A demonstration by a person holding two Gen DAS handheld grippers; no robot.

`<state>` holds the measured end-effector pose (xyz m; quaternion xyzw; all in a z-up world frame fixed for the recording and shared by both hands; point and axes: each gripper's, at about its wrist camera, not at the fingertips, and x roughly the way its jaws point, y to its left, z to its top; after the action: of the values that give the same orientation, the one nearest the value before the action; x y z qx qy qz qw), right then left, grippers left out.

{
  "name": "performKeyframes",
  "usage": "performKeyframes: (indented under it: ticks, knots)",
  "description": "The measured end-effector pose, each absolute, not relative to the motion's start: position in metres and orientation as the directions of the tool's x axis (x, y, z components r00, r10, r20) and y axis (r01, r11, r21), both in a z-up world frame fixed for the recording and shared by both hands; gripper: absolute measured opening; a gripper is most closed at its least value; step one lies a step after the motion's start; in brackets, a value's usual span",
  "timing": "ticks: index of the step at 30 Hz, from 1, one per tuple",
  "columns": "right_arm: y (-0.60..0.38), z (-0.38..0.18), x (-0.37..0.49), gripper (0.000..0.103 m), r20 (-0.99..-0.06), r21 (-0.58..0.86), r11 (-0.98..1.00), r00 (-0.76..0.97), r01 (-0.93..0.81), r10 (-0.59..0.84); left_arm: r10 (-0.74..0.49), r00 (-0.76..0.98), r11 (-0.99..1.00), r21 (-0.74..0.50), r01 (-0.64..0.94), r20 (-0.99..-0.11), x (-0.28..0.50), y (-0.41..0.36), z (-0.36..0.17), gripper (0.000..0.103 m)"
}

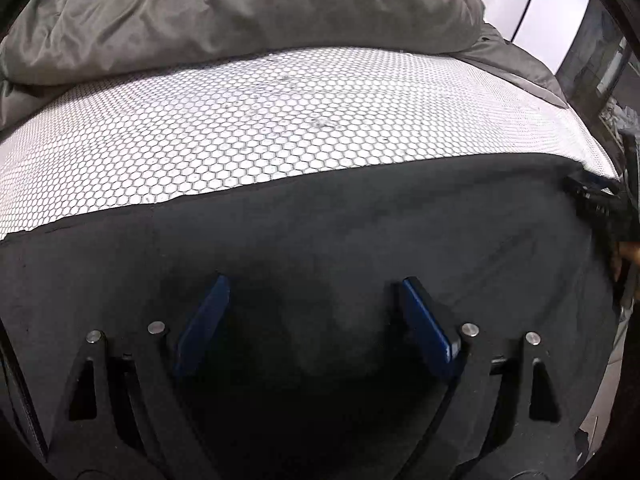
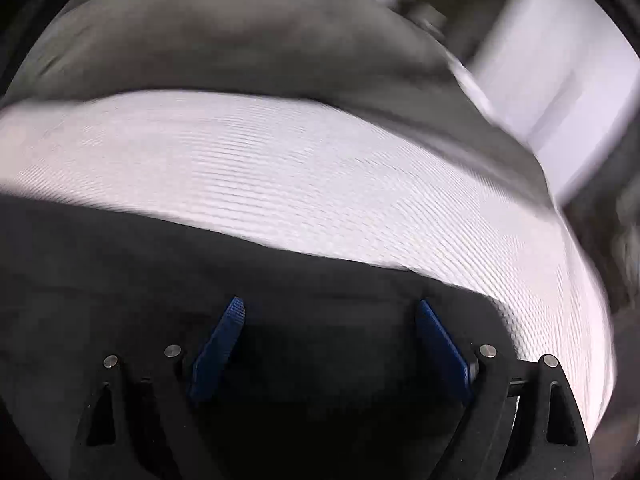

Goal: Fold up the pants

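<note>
Left gripper: jaws wide, nothing between them, angled down over one pair of black pants spread flat on the near mattress. Right gripper: likewise wide, empty, above the pants' right end. One grey pillow lies far.

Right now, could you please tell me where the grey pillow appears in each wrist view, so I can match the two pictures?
Left wrist view: the grey pillow fills the top, left and centre, behind the white honeycomb mattress cover.
Right wrist view: it lies across the top, blurred.
Shared landmark: the black pants along the bottom of both views.
</note>
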<state>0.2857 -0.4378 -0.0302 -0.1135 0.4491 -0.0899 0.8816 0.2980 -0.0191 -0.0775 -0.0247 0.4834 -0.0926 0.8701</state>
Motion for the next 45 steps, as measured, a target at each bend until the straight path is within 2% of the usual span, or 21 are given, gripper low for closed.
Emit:
performKeyframes:
  ticks: [1,2,5,6,8,12,16,19,20,21,24,26,27,29,30,31,33,35,39,42,45]
  knots:
    - [-0.456,-0.032,0.29,0.084,-0.812,-0.173,0.983,0.557,0.055,-0.174,-0.18,0.517,0.982,-0.127,0.137,-0.837,0.298,-0.02,-0.079,0.086]
    - [-0.461,-0.031,0.291,0.084,-0.82,-0.138,0.989,0.553,0.055,-0.145,-0.171,0.517,0.984,-0.119,0.132,-0.839,0.3,-0.023,-0.081,0.086]
    - [-0.417,-0.023,0.285,0.085,-0.749,-0.358,0.934,0.594,0.009,-0.293,-0.135,0.521,0.991,-0.104,0.088,-0.843,0.301,-0.026,-0.074,0.086]
    - [-0.405,-0.02,0.281,0.085,-0.736,-0.379,0.926,0.609,-0.006,-0.297,-0.134,0.528,0.991,-0.108,0.079,-0.839,0.3,-0.027,-0.069,0.086]
    - [-0.381,-0.011,0.268,0.085,-0.731,-0.334,0.942,0.64,-0.036,-0.235,-0.177,0.554,0.984,-0.134,0.118,-0.813,0.297,-0.039,-0.061,0.086]
    - [-0.346,0.002,0.246,0.085,-0.726,-0.316,0.948,0.649,-0.022,-0.228,-0.248,0.546,0.965,-0.157,0.208,-0.8,0.298,-0.081,-0.051,0.086]
    - [-0.343,0.005,0.237,0.093,-0.691,-0.346,0.937,0.663,0.05,-0.29,-0.254,0.528,0.954,-0.12,0.275,-0.811,0.294,-0.118,-0.051,0.086]
    - [-0.355,-0.001,0.237,0.096,-0.592,-0.54,0.825,0.621,0.168,-0.514,-0.216,0.519,0.955,-0.068,0.289,-0.827,0.289,-0.13,-0.059,0.086]
    - [-0.364,-0.002,0.233,0.096,-0.586,-0.549,0.811,0.599,0.203,-0.546,-0.199,0.511,0.959,-0.059,0.278,-0.836,0.29,-0.13,-0.063,0.086]
    - [-0.374,-0.002,0.229,0.096,-0.614,-0.492,0.842,0.597,0.222,-0.517,-0.187,0.505,0.963,-0.055,0.264,-0.842,0.288,-0.129,-0.065,0.086]
    - [-0.382,0.005,0.21,0.096,-0.697,-0.173,0.971,0.676,0.167,-0.241,-0.182,0.514,0.97,-0.067,0.234,-0.838,0.289,-0.12,-0.068,0.086]
    - [-0.36,0.0,0.211,0.096,-0.722,-0.102,0.992,0.681,0.071,-0.123,-0.177,0.515,0.978,-0.091,0.189,-0.838,0.284,-0.112,-0.066,0.086]
    - [-0.342,-0.004,0.214,0.096,-0.732,-0.087,0.996,0.679,-0.011,-0.056,-0.198,0.507,0.977,-0.125,0.175,-0.839,0.28,-0.108,-0.063,0.086]
    - [-0.309,-0.015,0.217,0.096,-0.742,0.033,0.976,0.65,-0.213,0.167,-0.34,0.508,0.94,-0.309,0.147,-0.792,0.261,-0.09,-0.053,0.086]
    - [-0.297,-0.023,0.219,0.096,-0.752,0.118,0.95,0.598,-0.29,0.276,-0.377,0.514,0.923,-0.356,0.144,-0.77,0.254,-0.084,-0.05,0.086]
    - [-0.288,-0.033,0.223,0.096,-0.773,0.157,0.934,0.549,-0.321,0.319,-0.391,0.528,0.916,-0.376,0.141,-0.754,0.242,-0.079,-0.047,0.086]
    - [-0.283,-0.048,0.231,0.096,-0.815,0.027,0.954,0.546,-0.298,0.193,-0.335,0.541,0.941,-0.301,0.154,-0.771,0.225,-0.079,-0.05,0.086]
    - [-0.284,-0.062,0.233,0.1,-0.799,-0.226,0.944,0.6,-0.239,-0.039,-0.209,0.525,0.977,-0.153,0.147,-0.825,0.216,-0.077,-0.065,0.086]
    - [-0.307,-0.056,0.232,0.101,-0.775,-0.246,0.96,0.621,-0.131,-0.113,-0.19,0.566,0.981,-0.133,0.141,-0.802,0.186,-0.038,-0.065,0.086]
    - [-0.314,-0.057,0.23,0.101,-0.778,-0.24,0.964,0.617,-0.117,-0.119,-0.061,0.603,0.998,-0.041,0.047,-0.795,0.158,0.005,-0.067,0.086]
    - [-0.32,-0.058,0.235,0.101,-0.784,-0.231,0.966,0.61,-0.114,-0.116,0.007,0.625,0.998,-0.037,-0.057,-0.781,0.147,0.053,-0.067,0.086]
